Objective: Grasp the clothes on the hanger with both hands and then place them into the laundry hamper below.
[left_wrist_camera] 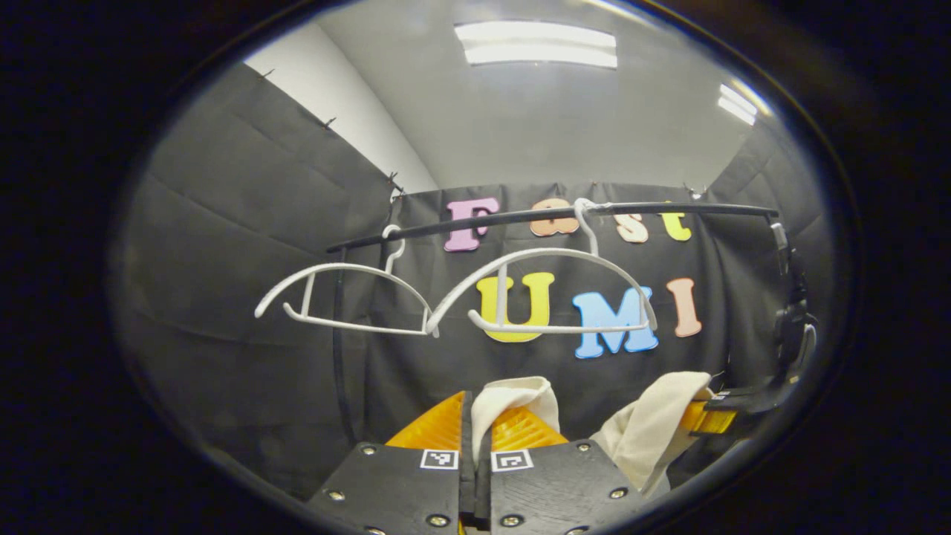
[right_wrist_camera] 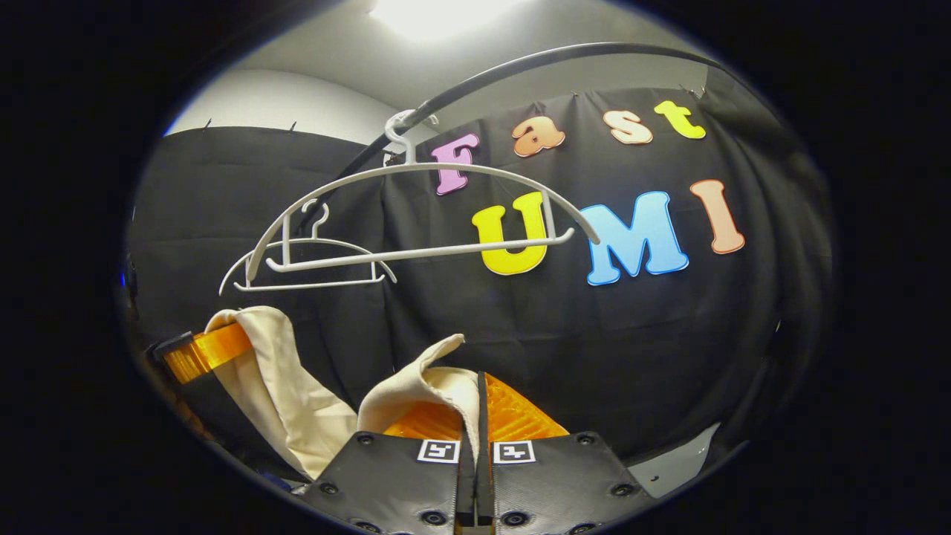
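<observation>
- Step in hand, as judged: carrying phase; cream garment [left_wrist_camera: 654,427] already off the white hangers [left_wrist_camera: 550,286], both bare on the black rail [left_wrist_camera: 535,216] across the upper middle of the left gripper view.
- Left gripper [left_wrist_camera: 475,435], bottom centre of the left gripper view: orange ribbed fingers [left_wrist_camera: 435,429] closed together, pinching a fold of cream cloth that pokes up between them.
- Right gripper [right_wrist_camera: 475,416], bottom centre of the right gripper view: fingers [right_wrist_camera: 520,416] likewise closed on a cloth fold, its corner curling up and to the left.
- Garment location: strung between the two tools, below hanger level; remainder draped over the other gripper's orange finger at lower left of the right gripper view and lower right of the left gripper view.
- Next move, as judged: lower both tools together, keeping the pinch, then part the fingers once over the laundry hamper; exact hamper position not to be told from these views.
- Materials: soft, matte, limp woven fabric; thin, smooth, curved plastic hangers with hook tops; ridged translucent orange fingers on flat black plates with screws and small square markers [left_wrist_camera: 439,459].
</observation>
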Tool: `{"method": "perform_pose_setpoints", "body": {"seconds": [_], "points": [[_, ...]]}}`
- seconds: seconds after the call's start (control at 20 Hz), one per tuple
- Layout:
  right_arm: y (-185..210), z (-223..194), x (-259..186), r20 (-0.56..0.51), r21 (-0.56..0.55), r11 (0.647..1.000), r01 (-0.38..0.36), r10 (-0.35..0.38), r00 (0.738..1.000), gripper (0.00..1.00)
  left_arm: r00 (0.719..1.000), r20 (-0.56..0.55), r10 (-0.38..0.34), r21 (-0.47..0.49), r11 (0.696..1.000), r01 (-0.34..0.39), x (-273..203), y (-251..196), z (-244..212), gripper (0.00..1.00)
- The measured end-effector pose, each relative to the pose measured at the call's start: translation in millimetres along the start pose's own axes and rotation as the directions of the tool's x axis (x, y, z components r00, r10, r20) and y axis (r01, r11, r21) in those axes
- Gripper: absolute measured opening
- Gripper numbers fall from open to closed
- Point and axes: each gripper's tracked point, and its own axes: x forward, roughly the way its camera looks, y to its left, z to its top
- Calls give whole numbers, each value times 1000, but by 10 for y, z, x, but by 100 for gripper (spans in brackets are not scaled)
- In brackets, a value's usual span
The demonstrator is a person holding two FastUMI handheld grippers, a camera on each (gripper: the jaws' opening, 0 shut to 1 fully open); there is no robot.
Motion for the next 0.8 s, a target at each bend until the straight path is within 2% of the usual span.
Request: {"method": "perform_pose_setpoints", "body": {"seconds": [0.15,0.45,0.8], "points": [[87,-254,-61,-37,15,1000,1,0,999,2,999,-38,-14,-35,999,13,-80,-7,-259,1],[107,-1011,-254,-129,22,999,36,-33,991,2,990,-129,-60,-47,997,54,-220,-109,-947,1],[-137,-1914,-417,-252,-2,994,106,-103,962,3,961,-263,-85,-47,996,75,-491,-147,-1797,1]]}}
